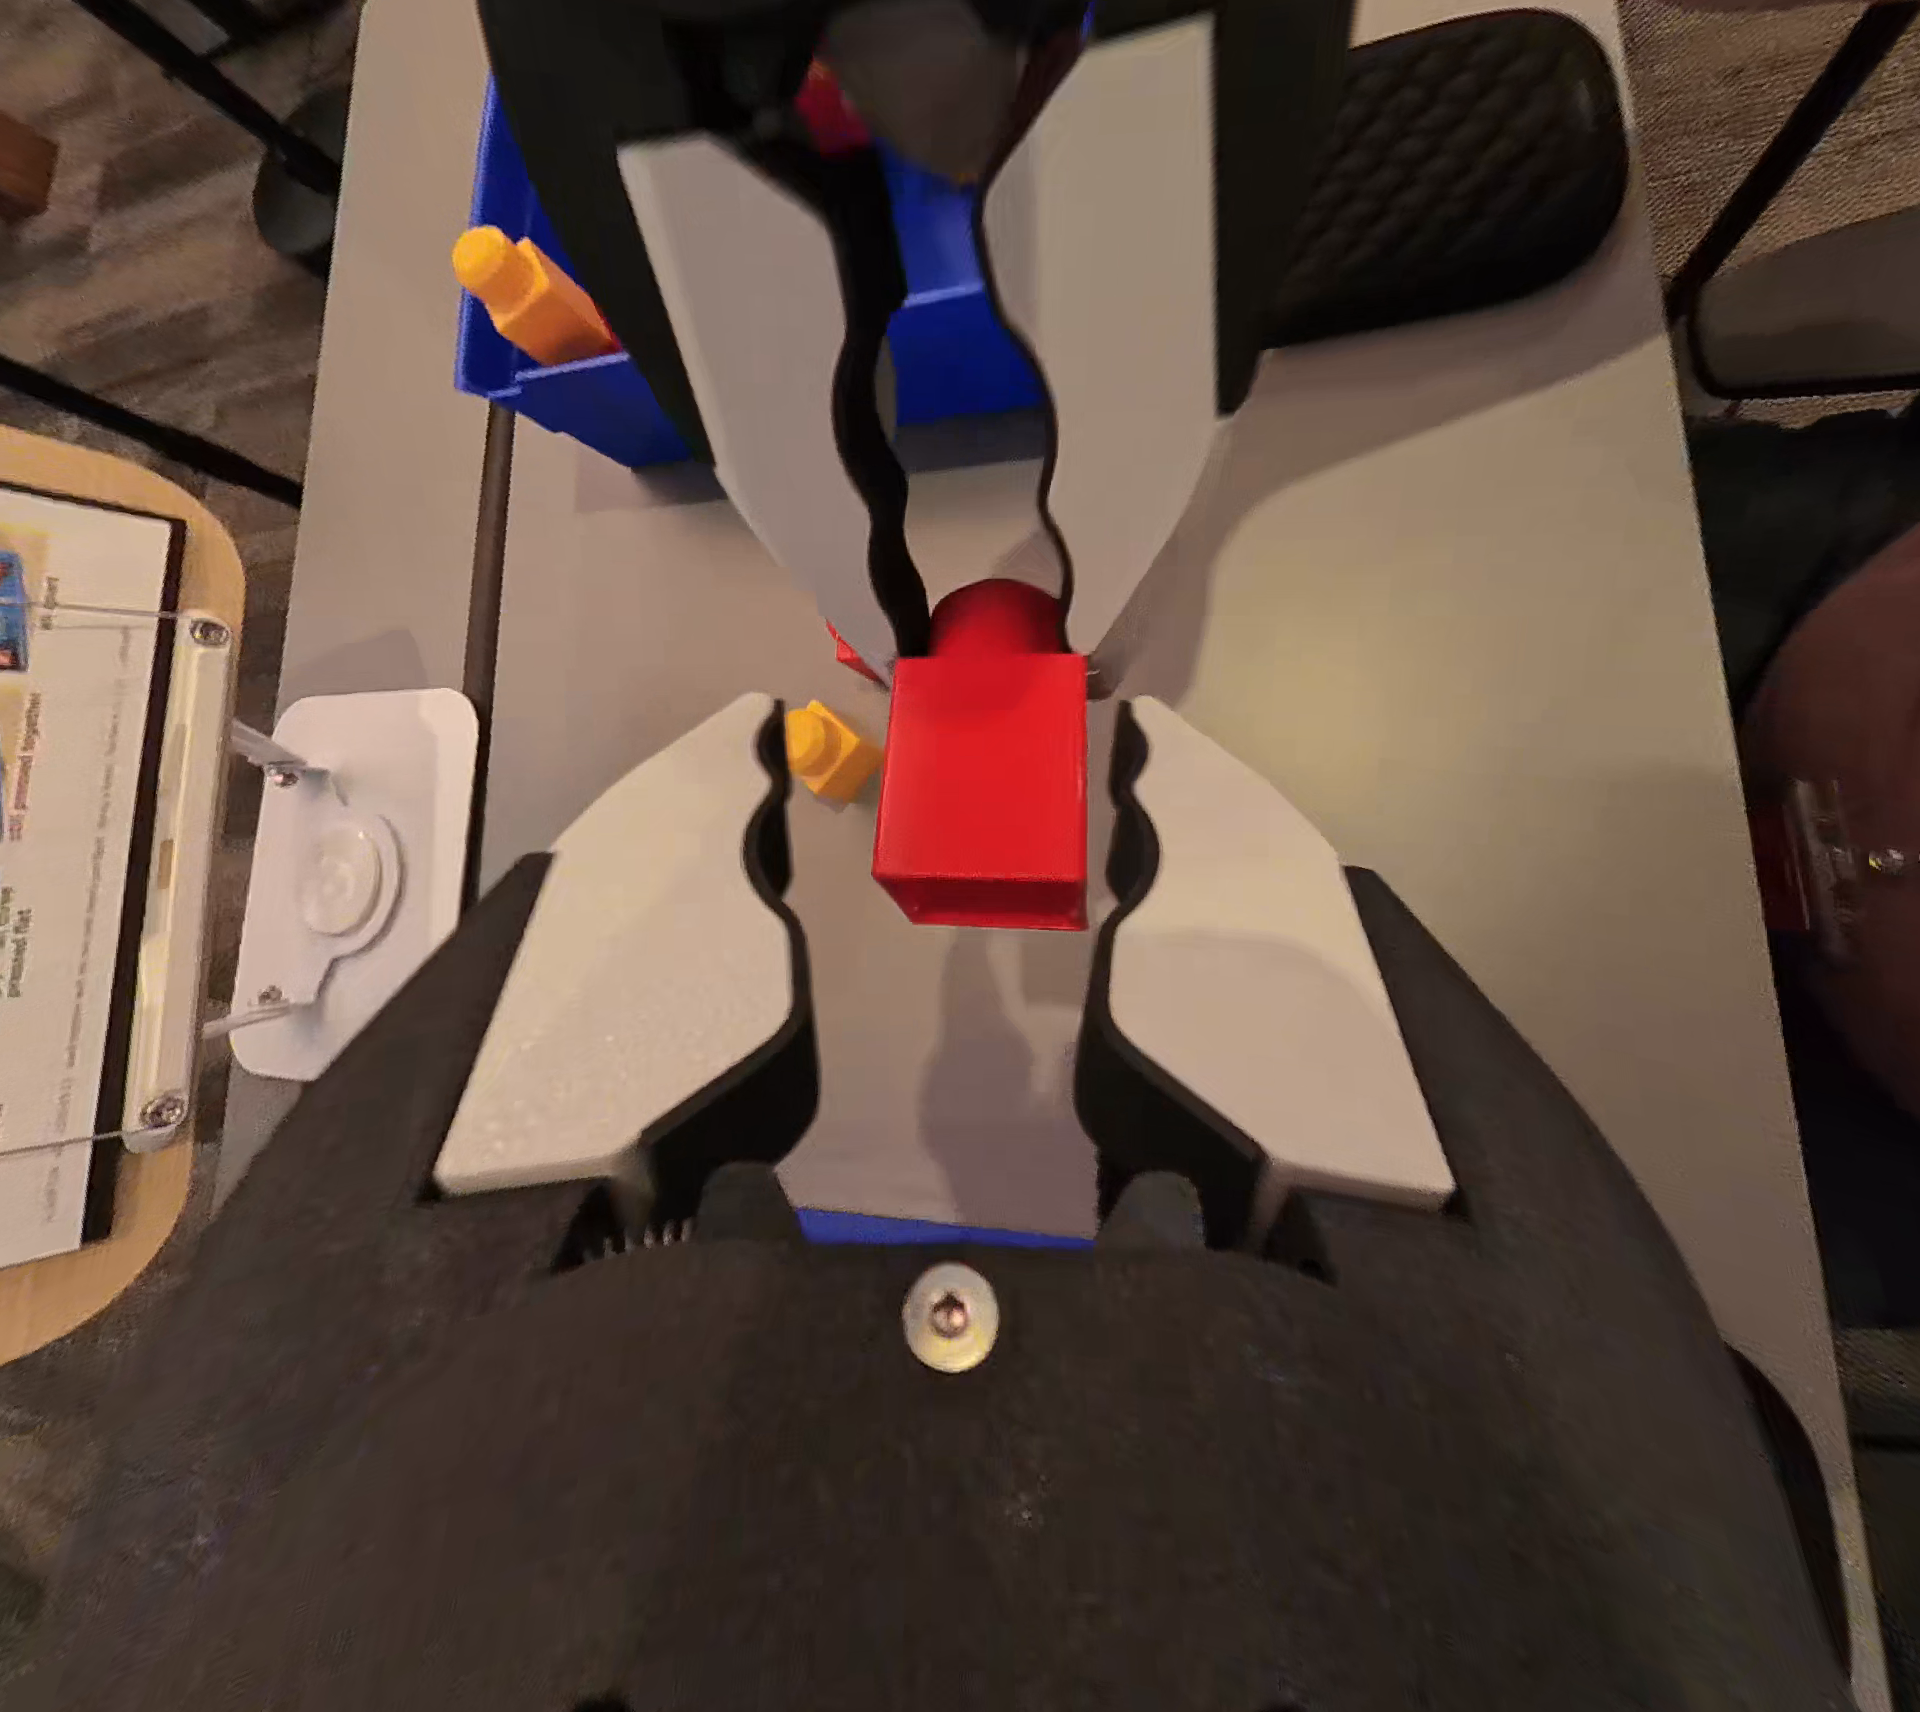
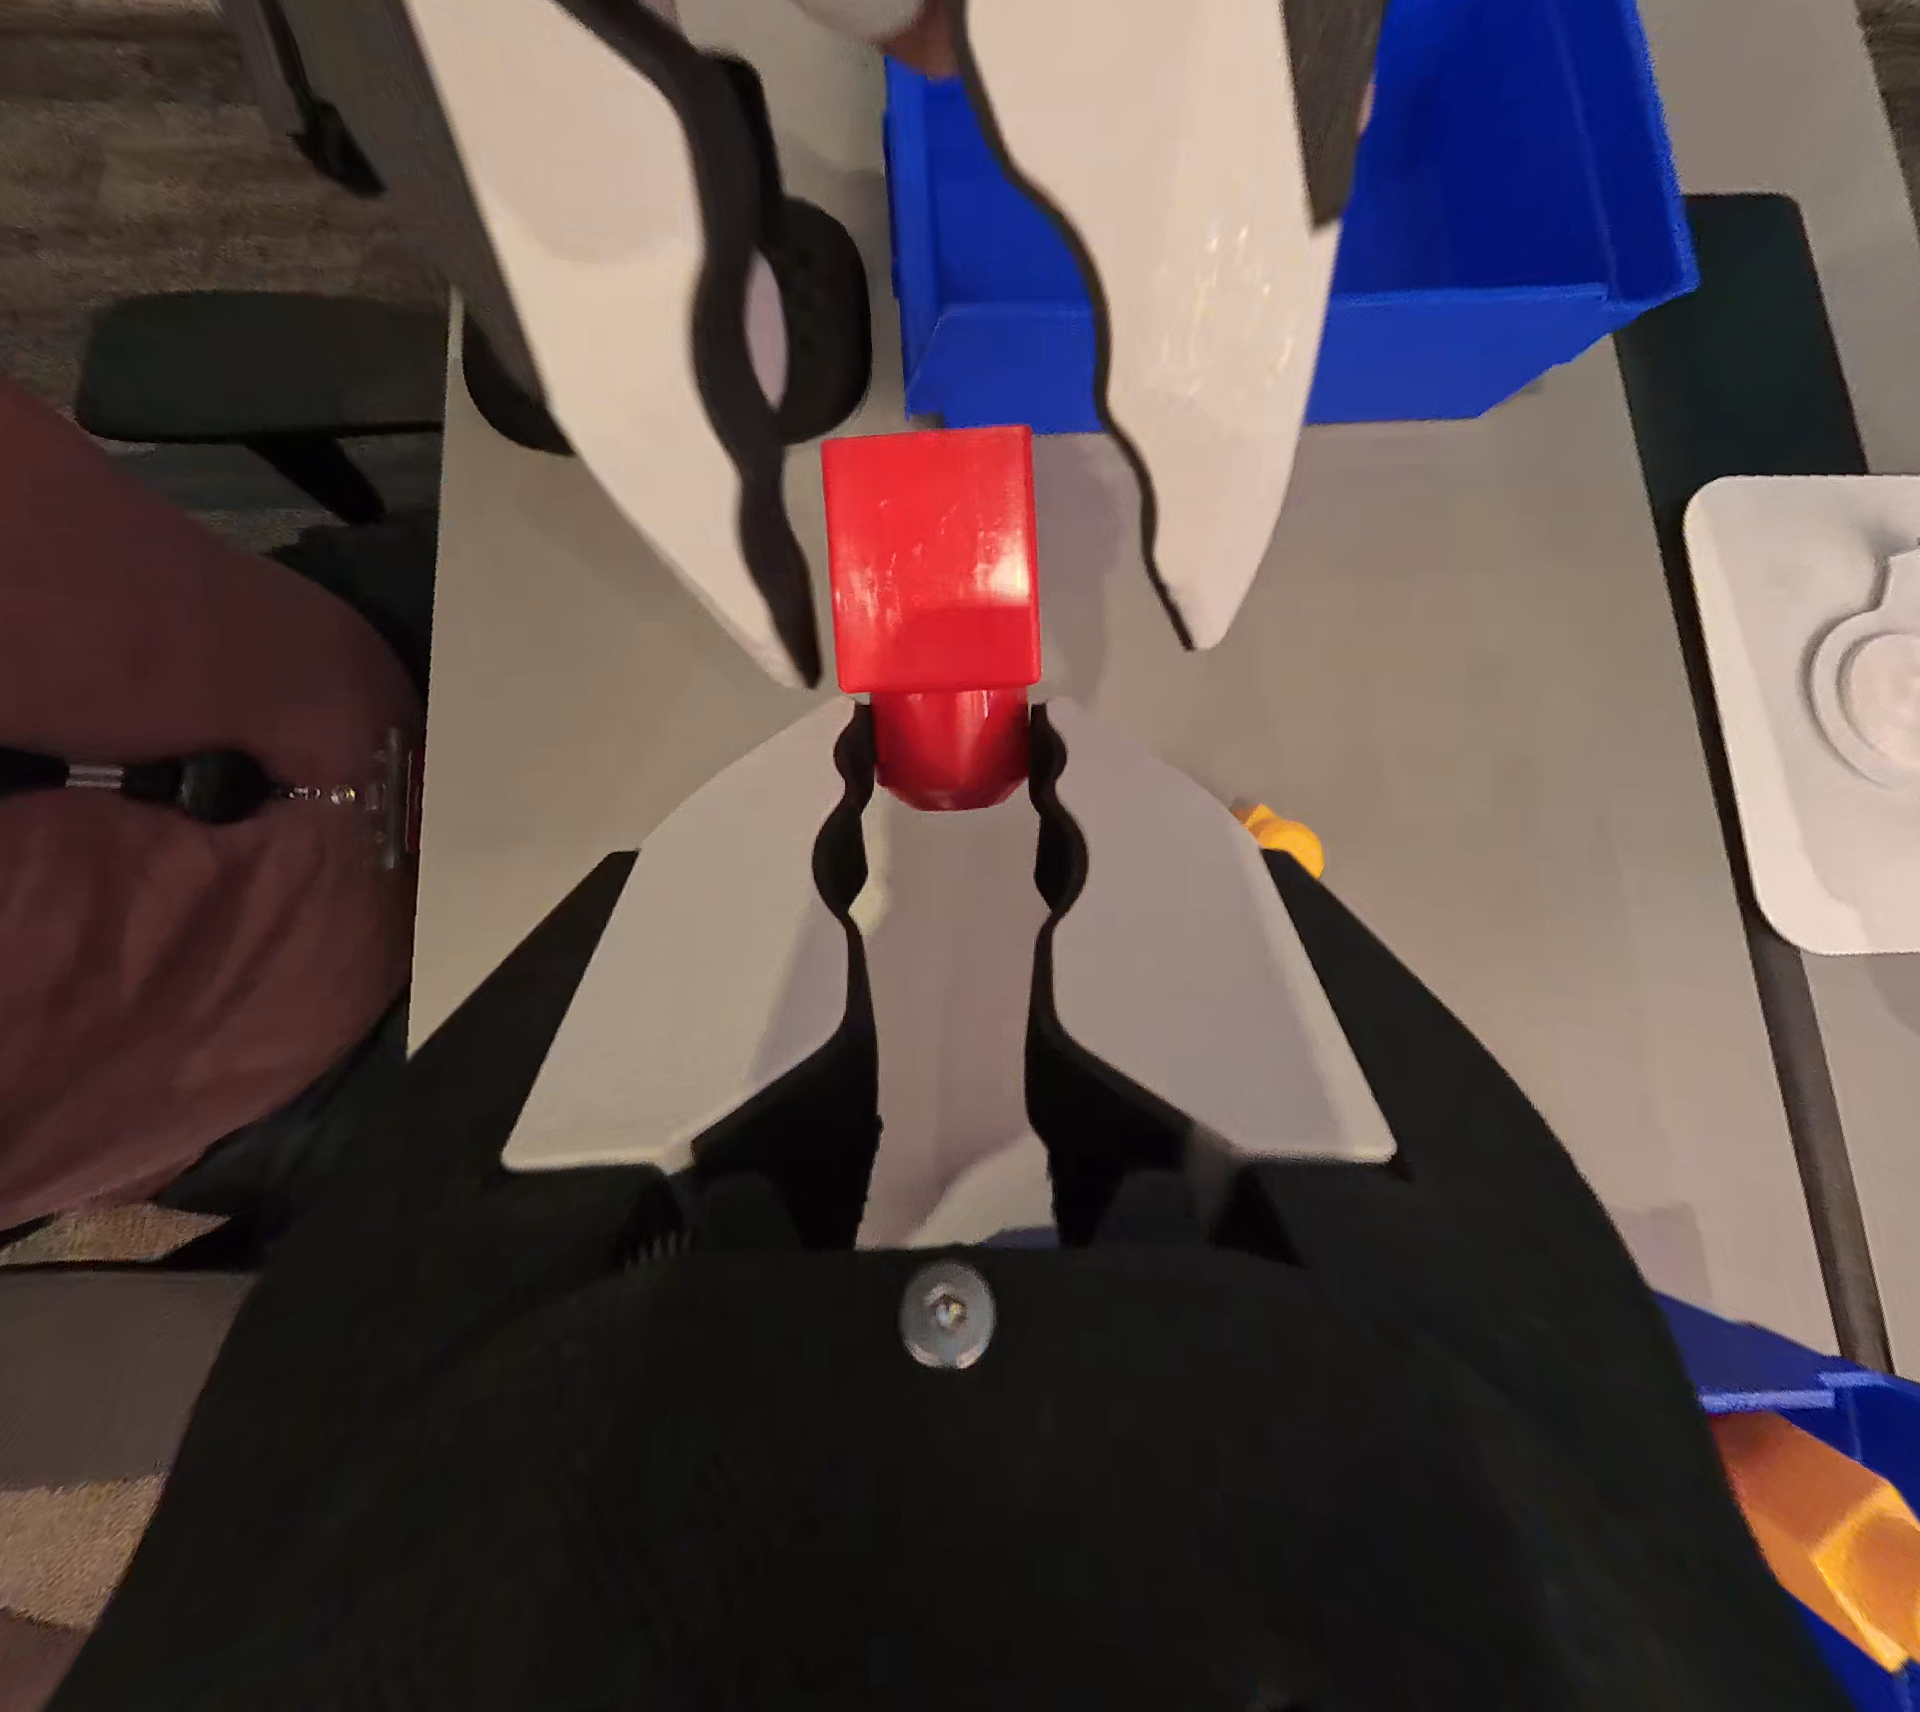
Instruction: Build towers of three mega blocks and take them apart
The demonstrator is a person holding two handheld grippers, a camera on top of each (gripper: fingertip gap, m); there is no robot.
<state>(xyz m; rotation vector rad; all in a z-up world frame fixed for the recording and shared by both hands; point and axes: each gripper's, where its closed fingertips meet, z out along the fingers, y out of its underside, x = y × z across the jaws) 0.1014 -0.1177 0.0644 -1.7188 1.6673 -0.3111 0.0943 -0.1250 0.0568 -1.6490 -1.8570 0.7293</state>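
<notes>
Two grippers meet nose to nose over the grey desk, with one red mega block between them. The right gripper has its jaws closed on the block's round stud, one black pad pressed on each side of it, so the block hangs out in front of it above the desk, its hollow base pointing at the left gripper. The left gripper's jaws stand open around the block's square body; a clear gap shows between each pad and the red sides, so it does not grip.

Blocks counted: the held red one; a sliver of a second red block showing past the right gripper's fingertip in the left wrist view; one small yellow block lying on the desk just beside the held block; and one orange block leaning in a blue bin. Something red also shows deeper in that bin behind the gripper, too hidden to name.

In the right wrist view one more blue bin stands on the desk, and an orange block lies in a blue bin at the lower right corner. A white plate with a clear disc lies at the desk's edge, next to a framed instruction sheet on a wooden board.
</notes>
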